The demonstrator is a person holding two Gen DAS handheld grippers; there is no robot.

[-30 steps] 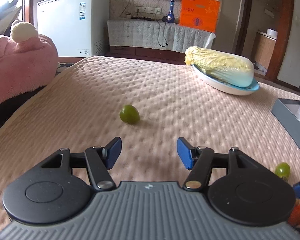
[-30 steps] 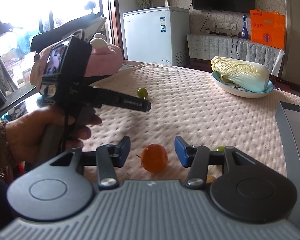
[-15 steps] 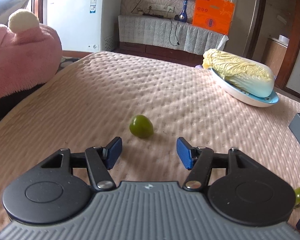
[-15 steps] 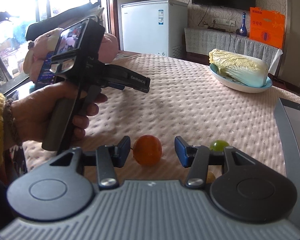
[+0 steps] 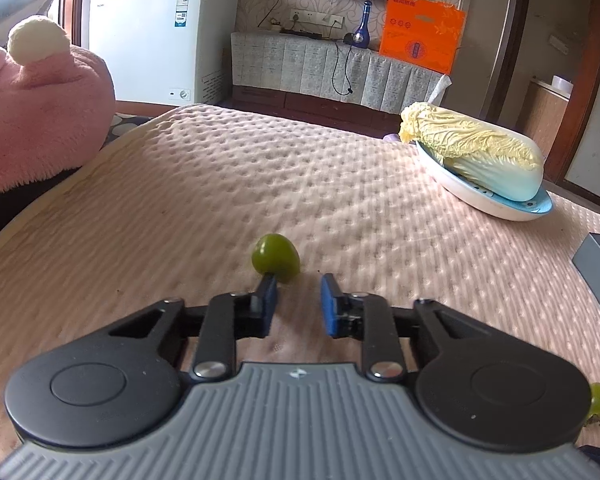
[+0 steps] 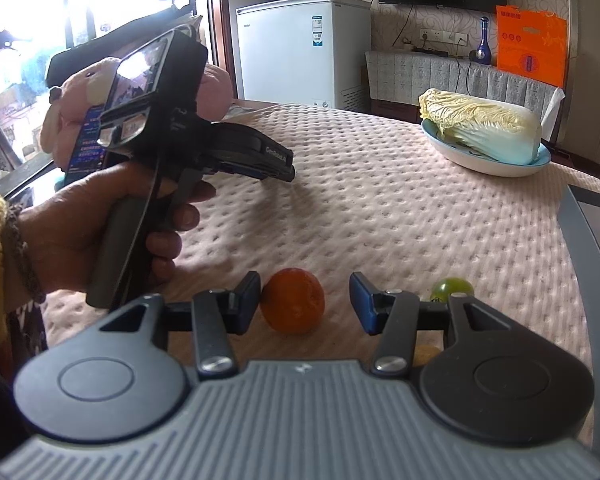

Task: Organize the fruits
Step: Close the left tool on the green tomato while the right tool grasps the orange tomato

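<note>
Green grape (image 5: pixel 276 258) just ahead of left gripper (image 5: pixel 299 304), jaws apart; approach underway.
Right gripper (image 6: pixel 304 304) parted around orange fruit (image 6: pixel 293 301); next, probably centre and close.

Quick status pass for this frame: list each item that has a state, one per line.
left gripper: jaws open, just short of the green fruit
right gripper: jaws open, orange fruit between them
green fruit: loose on the table cover
orange fruit: resting on the cover, not clamped
cabbage: lying in the plate

Quilted pink table cover (image 5: pixel 220 184) carries green fruit (image 5: pixel 275 258), orange fruit (image 6: pixel 293 301), cabbage plate (image 5: pixel 496 208).
</note>
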